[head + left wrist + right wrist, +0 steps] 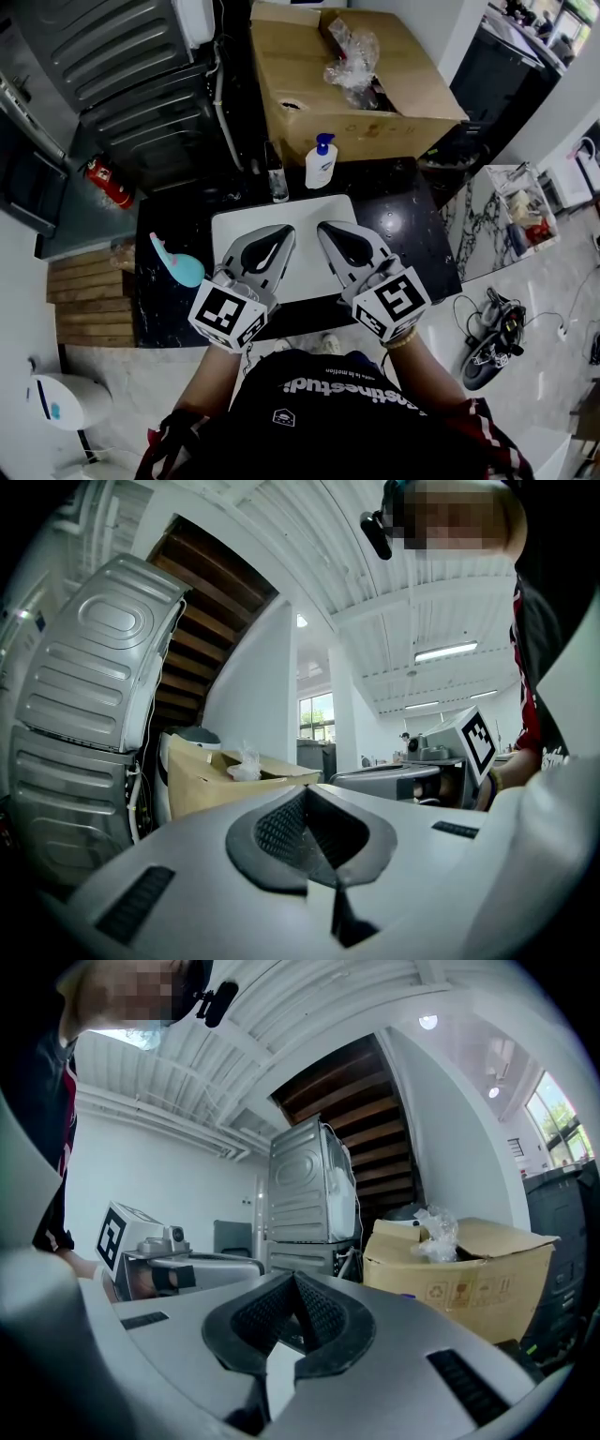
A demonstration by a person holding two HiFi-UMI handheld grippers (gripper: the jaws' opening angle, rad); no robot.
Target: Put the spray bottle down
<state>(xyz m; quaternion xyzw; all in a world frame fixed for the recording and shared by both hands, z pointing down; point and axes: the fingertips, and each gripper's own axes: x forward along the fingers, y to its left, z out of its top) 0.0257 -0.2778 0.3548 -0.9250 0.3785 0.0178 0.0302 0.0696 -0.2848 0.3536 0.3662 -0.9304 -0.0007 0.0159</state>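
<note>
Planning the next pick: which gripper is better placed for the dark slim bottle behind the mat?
Left, probably: the left gripper lies nearer the dark slim bottle; the right gripper points toward the pump bottle.

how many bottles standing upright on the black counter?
2. A white pump bottle stands at the far edge of the white mat, and a slim dark-capped bottle stands just left of it. Part of the mat is covered, so more may be hidden.

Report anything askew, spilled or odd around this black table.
A red cylinder, likely a fire extinguisher, seems to lie on its side on the floor left of the black table. Crumpled clear plastic sticks out of the open cardboard box. The white pump bottle and slim dark bottle stand upright.
</note>
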